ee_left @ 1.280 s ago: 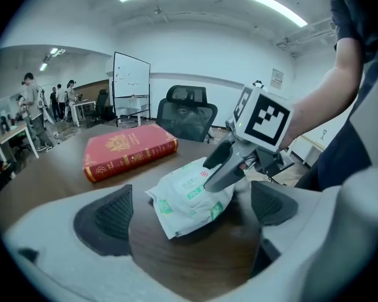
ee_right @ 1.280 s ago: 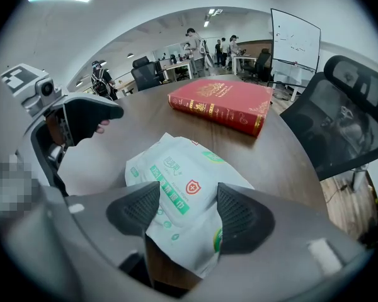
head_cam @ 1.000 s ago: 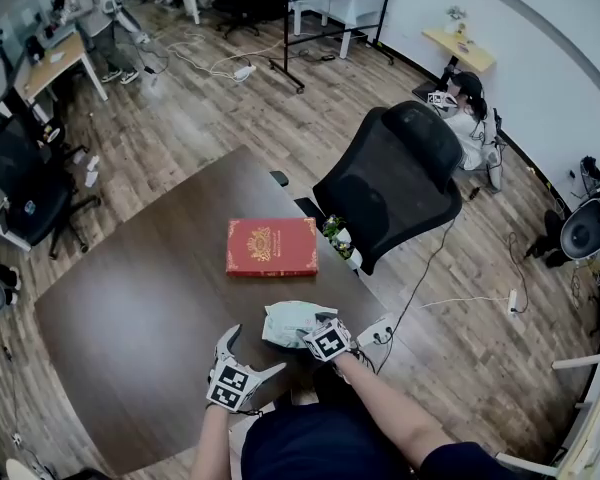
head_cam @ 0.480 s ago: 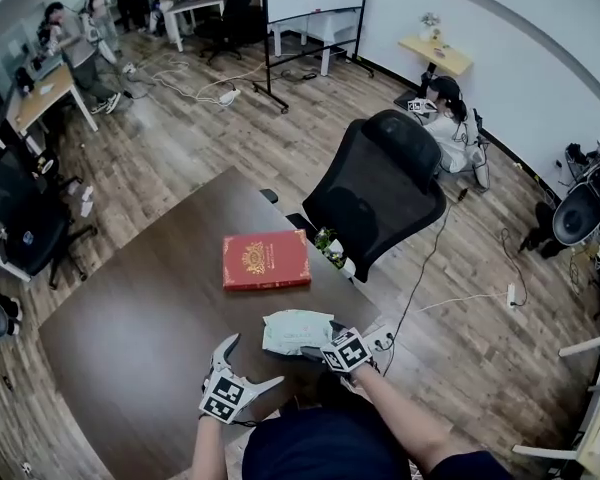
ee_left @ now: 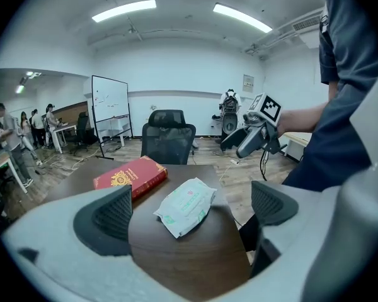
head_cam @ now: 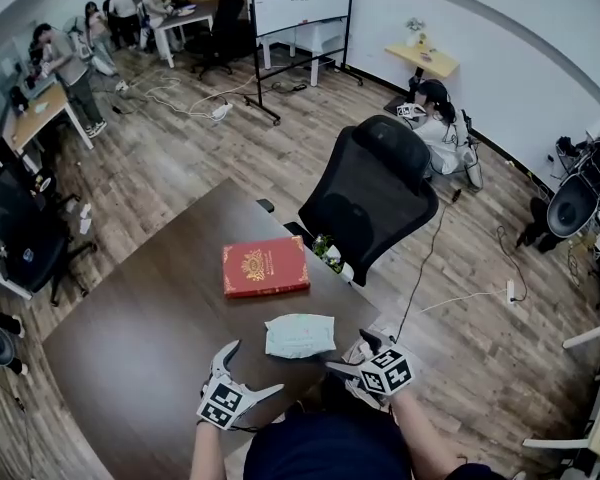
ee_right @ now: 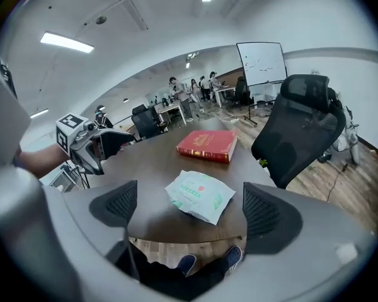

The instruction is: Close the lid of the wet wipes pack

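Wet wipes pack (head_cam: 300, 335) lay flat near the table's (head_cam: 130, 318) front edge, long axis running left to right, just ahead of both grippers. Right gripper (head_cam: 348, 354) — jaws just opened wide, nothing between them — sat off its right end, the nearer one. Left gripper (head_cam: 257, 368), gaping and empty too, hung off the left corner.

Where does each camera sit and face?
Head view: on the head, steeply down at the table; forearms, left tool, right tool show.
Left gripper view: on the left tool, over the wipes pack toward the chair; own open jaws, right tool show.
Right gripper view: on the right tool, over the pack toward the red book; own jaws have just been opening, gripping nothing; left tool shows.
Shared: pack and book in both gripper views.
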Available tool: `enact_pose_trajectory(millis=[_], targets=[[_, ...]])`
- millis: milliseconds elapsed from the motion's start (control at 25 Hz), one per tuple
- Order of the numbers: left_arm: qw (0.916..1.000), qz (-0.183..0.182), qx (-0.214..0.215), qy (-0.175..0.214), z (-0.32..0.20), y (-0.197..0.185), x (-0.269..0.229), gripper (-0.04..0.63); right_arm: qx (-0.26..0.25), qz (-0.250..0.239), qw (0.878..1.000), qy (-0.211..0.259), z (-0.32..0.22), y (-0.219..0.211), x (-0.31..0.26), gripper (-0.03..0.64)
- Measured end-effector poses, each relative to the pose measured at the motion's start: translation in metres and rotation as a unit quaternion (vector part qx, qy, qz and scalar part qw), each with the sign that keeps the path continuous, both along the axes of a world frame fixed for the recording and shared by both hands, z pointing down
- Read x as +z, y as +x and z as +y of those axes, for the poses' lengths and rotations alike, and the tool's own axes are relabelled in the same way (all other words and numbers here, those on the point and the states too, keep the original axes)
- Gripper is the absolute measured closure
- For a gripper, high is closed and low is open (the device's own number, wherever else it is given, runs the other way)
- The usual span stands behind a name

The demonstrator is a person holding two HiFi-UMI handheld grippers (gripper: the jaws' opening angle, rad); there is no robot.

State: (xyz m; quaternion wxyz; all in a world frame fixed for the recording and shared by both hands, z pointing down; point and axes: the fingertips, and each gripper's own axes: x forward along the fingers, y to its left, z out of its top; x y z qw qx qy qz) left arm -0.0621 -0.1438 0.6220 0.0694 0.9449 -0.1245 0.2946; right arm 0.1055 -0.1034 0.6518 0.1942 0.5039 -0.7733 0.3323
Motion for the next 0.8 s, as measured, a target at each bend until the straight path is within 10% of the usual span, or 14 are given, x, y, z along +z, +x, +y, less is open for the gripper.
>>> enact_pose_trajectory(millis=[800], targets=[[0.9999, 0.012, 0.007, 0.009, 0.012, -0.014, -0.011, 0.008, 0.03, 0.031, 0.998, 0.055, 0.031, 0.001, -0.052, 0.084]])
